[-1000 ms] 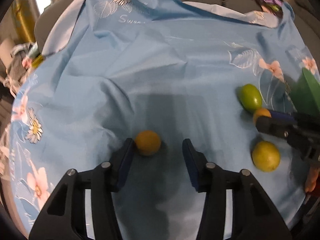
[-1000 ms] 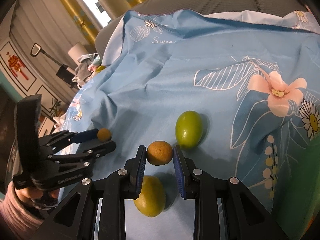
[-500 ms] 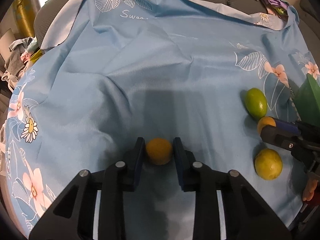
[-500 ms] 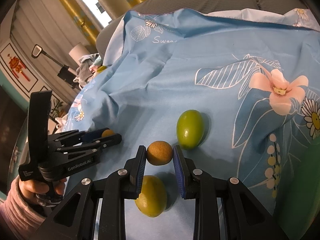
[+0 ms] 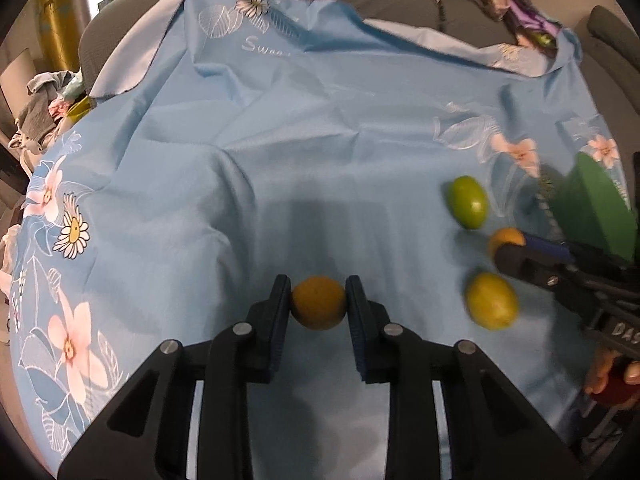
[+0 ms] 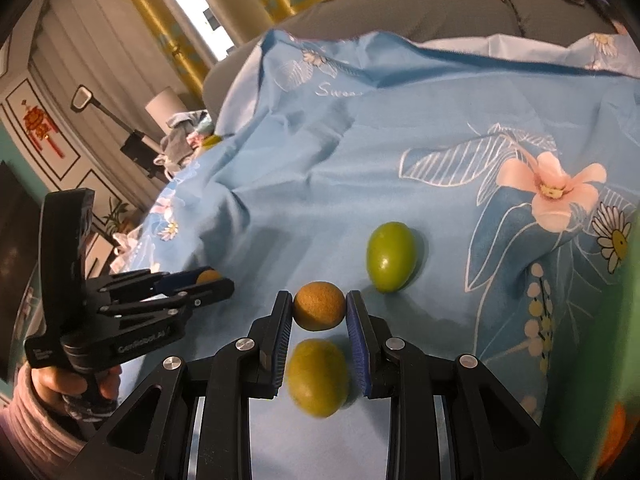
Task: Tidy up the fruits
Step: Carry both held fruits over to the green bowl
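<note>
- Both hands are loaded! The left gripper has its blue-padded jaws clamped on a small round orange fruit, pads pressing either side, nothing slack.
- The right gripper is likewise pinched tight on a second small orange fruit with a rough skin, held right at the fingertips.
- Loose on the pale blue floral cloth: an oval bright green fruit just beyond and to the right of the right jaws, its long axis running roughly away from the camera.
- And an oval yellow-green fruit lies on the cloth beneath the right gripper, between its fingers as seen from above, near the held fruit.
- The key relation: a green container sits at the far right of the left view, beyond the right gripper. It looks like the drop-off, though that is a guess.
- On that reading the right hand is far nearer; the left must carry its fruit across the cloth, past both loose ovals.
</note>
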`<state>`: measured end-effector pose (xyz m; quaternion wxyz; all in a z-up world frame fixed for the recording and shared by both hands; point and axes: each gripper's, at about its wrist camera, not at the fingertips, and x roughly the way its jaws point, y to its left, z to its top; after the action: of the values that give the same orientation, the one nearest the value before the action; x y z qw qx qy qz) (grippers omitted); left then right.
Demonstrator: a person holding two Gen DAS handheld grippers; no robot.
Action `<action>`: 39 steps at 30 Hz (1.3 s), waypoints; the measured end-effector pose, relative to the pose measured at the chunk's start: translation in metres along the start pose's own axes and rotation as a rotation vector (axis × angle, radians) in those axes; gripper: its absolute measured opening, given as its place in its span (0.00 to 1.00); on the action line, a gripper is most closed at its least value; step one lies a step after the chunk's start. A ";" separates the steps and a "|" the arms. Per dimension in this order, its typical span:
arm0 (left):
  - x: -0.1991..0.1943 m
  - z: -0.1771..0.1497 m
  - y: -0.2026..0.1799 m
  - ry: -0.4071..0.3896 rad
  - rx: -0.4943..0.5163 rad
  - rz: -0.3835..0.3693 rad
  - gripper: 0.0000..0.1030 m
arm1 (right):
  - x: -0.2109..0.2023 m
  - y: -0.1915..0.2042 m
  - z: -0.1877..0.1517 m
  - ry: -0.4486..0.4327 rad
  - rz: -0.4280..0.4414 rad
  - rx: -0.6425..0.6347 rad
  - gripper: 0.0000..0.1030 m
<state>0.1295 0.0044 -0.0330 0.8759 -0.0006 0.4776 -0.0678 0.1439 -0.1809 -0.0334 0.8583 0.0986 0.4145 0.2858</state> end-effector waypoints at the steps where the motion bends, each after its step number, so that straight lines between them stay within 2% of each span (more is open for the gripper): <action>1: -0.005 -0.001 -0.002 -0.007 0.004 -0.004 0.27 | -0.002 0.001 -0.002 0.000 0.001 -0.001 0.29; 14: -0.066 -0.030 -0.027 -0.063 0.029 -0.056 0.27 | -0.048 0.019 -0.034 -0.014 -0.061 0.001 0.29; 29: -0.121 -0.058 -0.046 -0.126 0.046 -0.097 0.27 | -0.101 0.049 -0.049 -0.089 -0.065 -0.030 0.29; 39: -0.146 -0.063 -0.059 -0.162 0.073 -0.129 0.27 | -0.123 0.058 -0.053 -0.133 -0.065 -0.056 0.29</action>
<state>-0.0084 -0.0330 0.0587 0.9049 -0.0050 0.4014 -0.1413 0.0185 -0.2075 0.0373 0.8952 0.0798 0.3517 0.2620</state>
